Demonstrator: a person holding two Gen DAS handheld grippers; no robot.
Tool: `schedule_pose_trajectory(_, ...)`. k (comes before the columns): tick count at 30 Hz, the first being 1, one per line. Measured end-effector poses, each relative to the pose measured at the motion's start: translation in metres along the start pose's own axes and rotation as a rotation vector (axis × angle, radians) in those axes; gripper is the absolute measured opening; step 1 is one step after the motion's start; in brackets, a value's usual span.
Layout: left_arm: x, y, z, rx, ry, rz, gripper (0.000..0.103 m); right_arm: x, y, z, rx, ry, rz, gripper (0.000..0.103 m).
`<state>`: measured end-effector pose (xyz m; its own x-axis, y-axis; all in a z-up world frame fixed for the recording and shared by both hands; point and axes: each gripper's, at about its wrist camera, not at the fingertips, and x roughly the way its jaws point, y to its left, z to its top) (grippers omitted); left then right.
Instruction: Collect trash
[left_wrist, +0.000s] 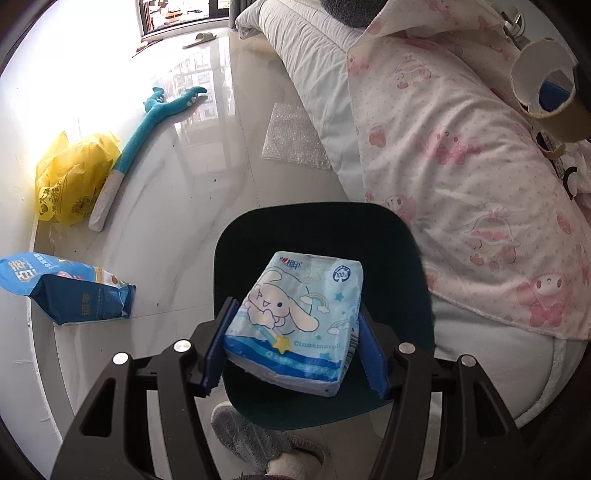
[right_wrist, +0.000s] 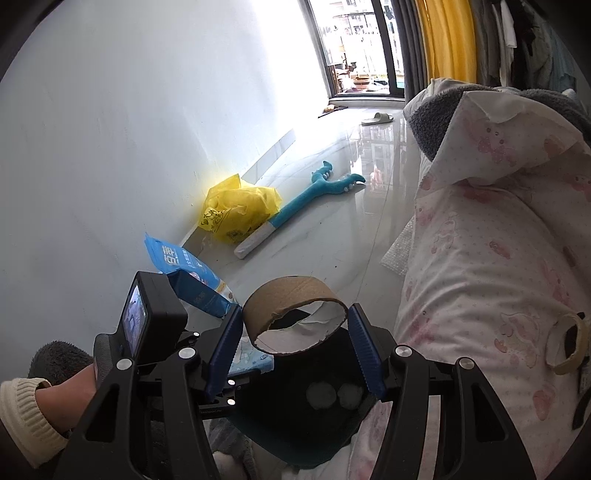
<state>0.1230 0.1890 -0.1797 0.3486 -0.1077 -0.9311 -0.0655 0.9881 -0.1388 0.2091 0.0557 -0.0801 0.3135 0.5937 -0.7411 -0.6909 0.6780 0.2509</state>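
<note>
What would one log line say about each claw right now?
left claw: shut on tissue pack | right claw: shut on cardboard ring | both over dark bin

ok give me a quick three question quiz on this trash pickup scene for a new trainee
1. True or false: the left gripper holds a glass bottle.
2. What does the right gripper hold between its pads?
A. a slipper
B. a cardboard tape core
C. a yellow bag
3. What dark container lies below both grippers?

Key:
1. False. It is shut on a tissue pack printed with a cartoon rabbit.
2. B. The cardboard tape core sits between the blue pads.
3. A dark bin, with what look like two pale wads already inside it in the right wrist view.
</note>
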Motion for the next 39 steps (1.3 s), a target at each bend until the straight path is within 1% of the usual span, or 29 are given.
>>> schedule_pose_trajectory(5,0.01,0.013,-0.013,-0.015,0.077,-0.018,0.066,0.019,0.008,0.004,-0.005,0.034,-0.003,0.06)
schedule_pose_trajectory(7,0.011,0.016,-0.015,-0.016,0.085,-0.024,0.067,0.024,0.012,0.003,-0.006,0.048,-0.006,0.06)
schedule_pose_trajectory(9,0.009,0.018,-0.018,-0.011,0.079,-0.023,0.073,0.03,0.013,0.002,-0.001,0.063,-0.009,0.06)
schedule_pose_trajectory(11,0.006,0.021,-0.021,-0.012,0.066,-0.014,0.082,0.035,0.014,0.001,0.007,0.078,-0.013,0.06)
schedule_pose_trajectory(14,-0.001,0.029,-0.024,-0.03,0.039,-0.014,0.085,0.045,0.016,-0.002,0.018,0.102,-0.015,0.06)
schedule_pose_trajectory(18,-0.009,0.038,-0.023,-0.043,0.012,-0.02,0.086,0.058,0.016,-0.01,0.021,0.149,-0.035,0.06)
schedule_pose_trajectory(21,-0.019,0.043,-0.023,-0.052,-0.024,-0.032,0.087,0.072,0.016,-0.016,0.021,0.187,-0.052,0.06)
schedule_pose_trajectory(23,-0.027,0.047,-0.023,-0.058,-0.059,-0.049,0.088,0.079,0.015,-0.019,0.019,0.21,-0.065,0.06)
schedule_pose_trajectory(27,-0.043,0.05,-0.022,-0.057,-0.126,-0.06,0.088,0.091,0.014,-0.025,0.026,0.249,-0.081,0.06)
schedule_pose_trajectory(30,-0.057,0.051,-0.02,-0.064,-0.187,-0.073,0.089,0.099,0.015,-0.03,0.033,0.276,-0.084,0.06)
schedule_pose_trajectory(32,-0.069,0.048,-0.02,-0.046,-0.246,-0.074,0.09,0.106,0.017,-0.033,0.029,0.298,-0.09,0.06)
schedule_pose_trajectory(39,-0.102,0.04,-0.02,0.002,-0.414,-0.046,0.09,0.123,0.022,-0.042,0.027,0.351,-0.106,0.06)
